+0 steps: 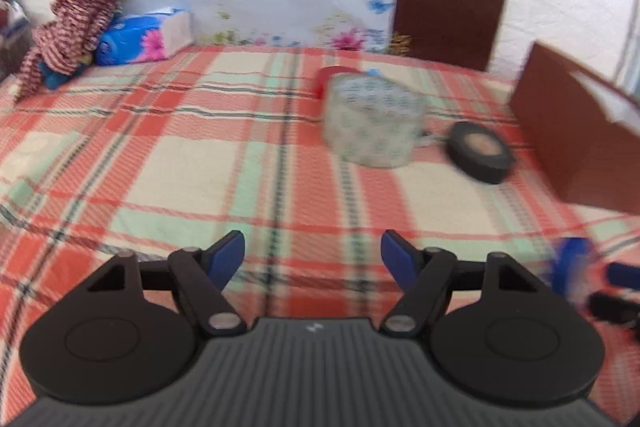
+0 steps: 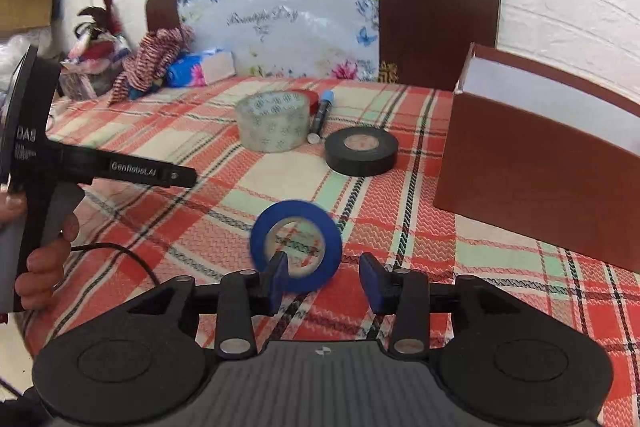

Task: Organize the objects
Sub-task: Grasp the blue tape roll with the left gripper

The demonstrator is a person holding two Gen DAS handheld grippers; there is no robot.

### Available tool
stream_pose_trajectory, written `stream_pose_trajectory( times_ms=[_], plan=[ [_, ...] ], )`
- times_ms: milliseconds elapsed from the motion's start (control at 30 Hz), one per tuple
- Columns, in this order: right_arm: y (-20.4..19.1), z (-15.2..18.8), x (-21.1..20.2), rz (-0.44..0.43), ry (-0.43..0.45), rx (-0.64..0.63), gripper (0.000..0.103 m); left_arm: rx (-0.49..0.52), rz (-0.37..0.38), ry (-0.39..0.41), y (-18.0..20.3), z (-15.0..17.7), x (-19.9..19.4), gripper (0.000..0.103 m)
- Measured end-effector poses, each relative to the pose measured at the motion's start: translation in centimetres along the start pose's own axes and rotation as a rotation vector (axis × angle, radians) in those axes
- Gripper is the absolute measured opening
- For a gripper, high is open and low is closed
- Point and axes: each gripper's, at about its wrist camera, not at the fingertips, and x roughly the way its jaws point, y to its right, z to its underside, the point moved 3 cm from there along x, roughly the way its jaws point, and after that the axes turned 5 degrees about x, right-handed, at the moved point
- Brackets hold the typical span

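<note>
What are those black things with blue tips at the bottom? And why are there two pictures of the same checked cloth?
Those are two grabbing tools, and a person holds one in each hand. You can see one hand at the edge of the right camera's picture. Each tool has a camera looking along its jaws. One picture comes from the left gripper, the other from the right gripper. On the red-and-green checked cloth lie a patterned clear tape roll, a flat black tape roll and a blue-capped marker. A brown cardboard box stands at the side. Both pairs of jaws are open. The left holds nothing. A blue tape roll stands on edge at the right jaws, not squeezed.
</note>
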Motion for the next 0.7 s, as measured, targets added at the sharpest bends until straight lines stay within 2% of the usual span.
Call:
stream_pose_trajectory(
  times_ms=[67, 167, 267, 367, 467, 533, 567, 600, 633, 700],
  plan=[
    [-0.4, 0.7, -0.3, -0.026, 0.018, -0.029, 0.043, 0.014, 0.073, 0.007, 1.7, -0.4, -1.2, 0.073],
    [-0.6, 1.3, -0.4, -0.015, 0.011, -0.062, 0.045, 0.039, 0.179, -0.001, 4.2, -1.1, -2.1, 0.073],
    [-0.5, 1.6, -0.2, 0.004, 0.005, -0.068, 0.046, 0.043, 0.251, -0.055, 6.3, -1.3, -1.5, 0.073],
    [-0.2, 1.3, 0.4, 0.014, 0.01, -0.088, 0.054, 0.009, 0.322, -0.129, 7.7, -1.5, -0.1, 0.071],
    [-0.2, 0.9, 1.3, 0.01, 0.005, -0.113, 0.055, 0.013, 0.337, -0.202, 8.9, -1.4, 1.4, 0.058],
    [-0.4, 0.6, 2.5, 0.0, -0.01, -0.126, 0.056, 0.028, 0.344, -0.249, 9.6, -1.1, 2.2, 0.041],
    [-0.6, 0.5, 3.1, -0.004, -0.02, -0.133, 0.057, 0.031, 0.348, -0.267, 9.8, -0.9, 2.5, 0.037],
    [-0.8, 0.5, 3.8, -0.011, -0.03, -0.14, 0.056, 0.021, 0.344, -0.264, 9.7, -0.9, 2.5, 0.028],
    [-1.0, 0.5, 4.2, -0.016, -0.024, -0.142, 0.056, 0.028, 0.319, -0.273, 9.7, -0.8, 2.7, 0.025],
    [-1.0, 0.3, 4.5, -0.026, -0.025, -0.141, 0.057, -0.007, 0.325, -0.279, 9.1, -0.7, 2.9, 0.024]
  ],
)
